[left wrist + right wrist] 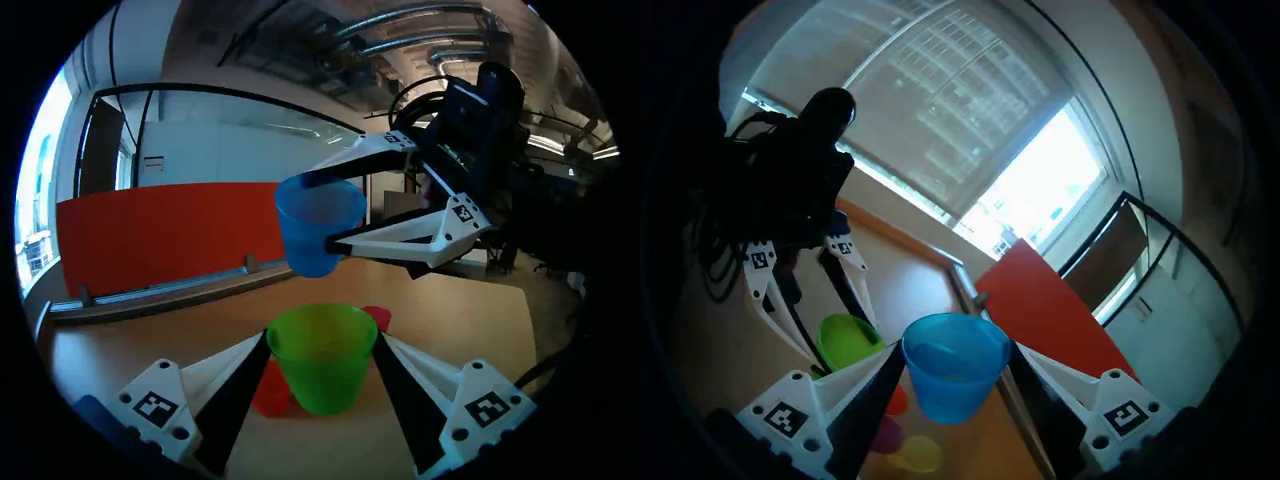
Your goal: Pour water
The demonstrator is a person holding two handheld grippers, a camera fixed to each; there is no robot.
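Clamping blue cup [954,376], right tongs [956,360] aloft, left tongs [320,352] below clamping green cup [324,372].

The right gripper [956,362] clamps both white fingers on a translucent blue plastic cup [954,376] (a little liquid shows at its bottom). Just beyond it, over the pale wooden table [908,288], the left gripper [842,340] holds a round green plastic cup [845,338].

A translucent blue cup [320,228] is hanging in the air, clamped at its sides in the right gripper [956,352], mouth up and leaning slightly, above the green cup [322,364]. The green cup is sitting upright, clamped in the left gripper [320,344], low over the table [448,312].
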